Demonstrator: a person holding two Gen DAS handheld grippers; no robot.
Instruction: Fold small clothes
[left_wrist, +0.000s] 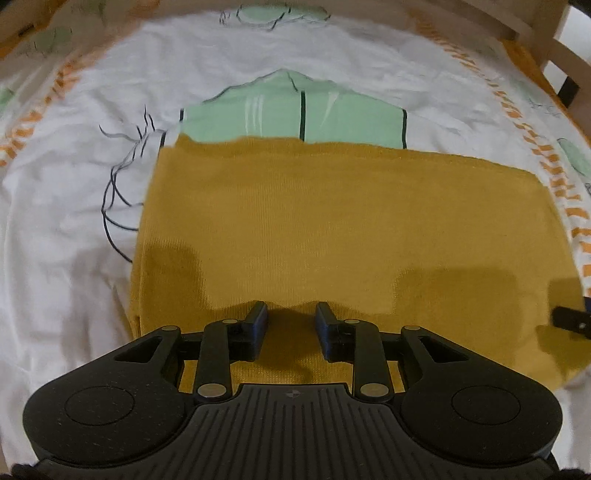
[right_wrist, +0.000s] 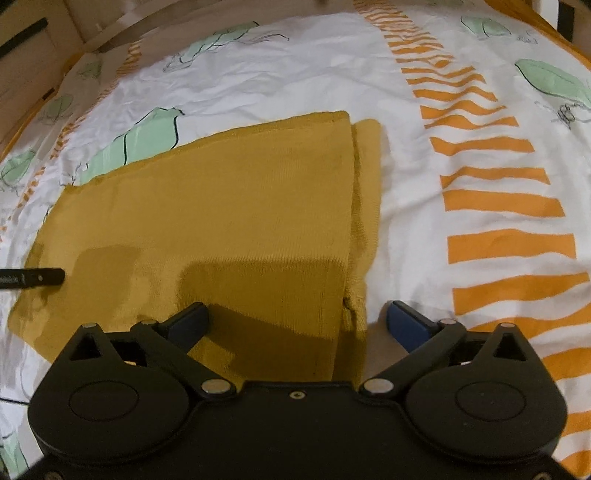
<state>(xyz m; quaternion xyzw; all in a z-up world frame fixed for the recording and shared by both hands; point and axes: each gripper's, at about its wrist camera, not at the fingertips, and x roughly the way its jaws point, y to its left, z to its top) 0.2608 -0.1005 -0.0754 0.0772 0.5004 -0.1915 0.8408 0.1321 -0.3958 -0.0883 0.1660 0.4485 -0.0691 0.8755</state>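
Bedsheet (left_wrist: 66, 206) with green and orange prints carries a mustard garment (left_wrist: 332, 229), folded flat, with both tools over its near edge.

Left to right: the garment's left edge lies straight on white sheet, with plenty of bare bed beyond it. The left tool (left_wrist: 291, 314) hovers above the near hem, its jaws a little apart with nothing pinched between them, probably poised to take that hem. The right tool (right_wrist: 297, 314) stands spread wide, straddling the garment's right fold line, one finger over the cloth and the other over bare sheet, gripping nothing. A narrower under-layer (right_wrist: 369, 192) peeks out past that right edge, so the fold looks uneven there. Orange stripes (right_wrist: 506, 206) mark open room to the right; a wooden frame (left_wrist: 532, 33) bounds the far side.
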